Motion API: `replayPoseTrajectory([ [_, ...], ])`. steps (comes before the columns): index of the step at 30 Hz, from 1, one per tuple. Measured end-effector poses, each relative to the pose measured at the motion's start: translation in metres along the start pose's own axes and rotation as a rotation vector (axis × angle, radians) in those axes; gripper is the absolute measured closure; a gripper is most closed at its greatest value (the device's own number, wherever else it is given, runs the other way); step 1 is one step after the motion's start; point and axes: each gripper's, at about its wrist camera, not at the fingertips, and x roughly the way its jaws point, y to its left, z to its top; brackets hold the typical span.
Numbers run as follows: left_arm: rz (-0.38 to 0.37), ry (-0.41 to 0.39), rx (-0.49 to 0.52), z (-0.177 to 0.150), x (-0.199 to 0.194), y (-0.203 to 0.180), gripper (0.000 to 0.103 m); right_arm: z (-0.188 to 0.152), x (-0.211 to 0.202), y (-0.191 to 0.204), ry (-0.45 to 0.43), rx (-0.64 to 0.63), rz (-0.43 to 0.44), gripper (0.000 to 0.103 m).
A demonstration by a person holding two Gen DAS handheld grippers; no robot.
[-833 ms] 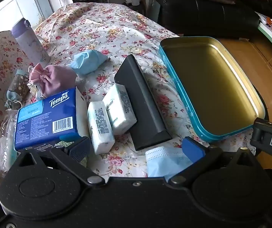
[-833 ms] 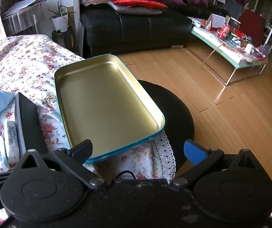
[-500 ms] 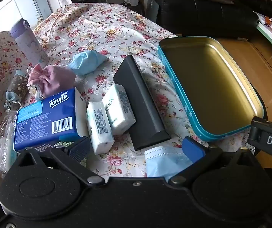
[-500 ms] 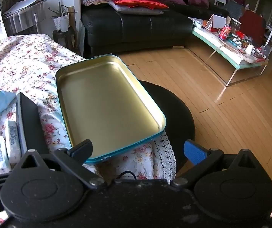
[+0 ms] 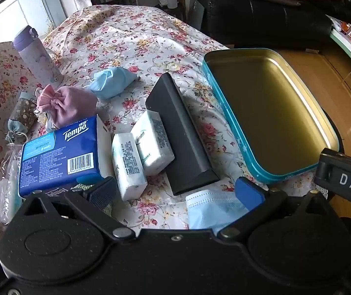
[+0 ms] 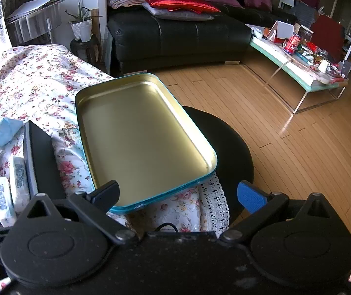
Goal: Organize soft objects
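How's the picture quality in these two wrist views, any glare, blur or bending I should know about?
Left wrist view: sharp, daylight from the window, a bright glare streak along the tin tray wall, straight edges bowed by the fisheye. Right wrist view: also sharp, sun glare on the wood floor, the sofa dark with little detail, the tray rim curved by the lens.

Bright daylight from the window (image 5: 8,17); glare on the floor (image 6: 286,123); fisheye-bent edges; sharp focus.

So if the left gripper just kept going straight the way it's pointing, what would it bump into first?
Probably the floral tablecloth between its open jaws, with the face mask by its blue finger and the white tissue pack close by. Depth is hard to judge.
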Motion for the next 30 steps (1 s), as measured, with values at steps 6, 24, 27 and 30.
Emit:
replayPoseTrajectory([
  [6, -0.002, 0.001, -0.001, -0.0004, 0.0002, 0.0, 0.004, 0.002, -0.0012, 0.0028, 0.001, -0.002, 0.003, 0.0],
  [24, -0.008, 0.006, -0.01, -0.0041, 0.0024, 0.0027, 0.004, -0.0029, -0.0034, 0.0058, 0.0, -0.018, 0.024, 0.0],
  [27, -0.009, 0.007, -0.011, -0.005, 0.0024, 0.003, 0.004, -0.0035, -0.0033, 0.0062, 0.0, -0.019, 0.024, 0.0],
  [30, -0.01, 0.008, -0.012, -0.0048, 0.0024, 0.003, 0.004, -0.0035, -0.0032, 0.0063, 0.0, -0.019, 0.023, 0.0],
])
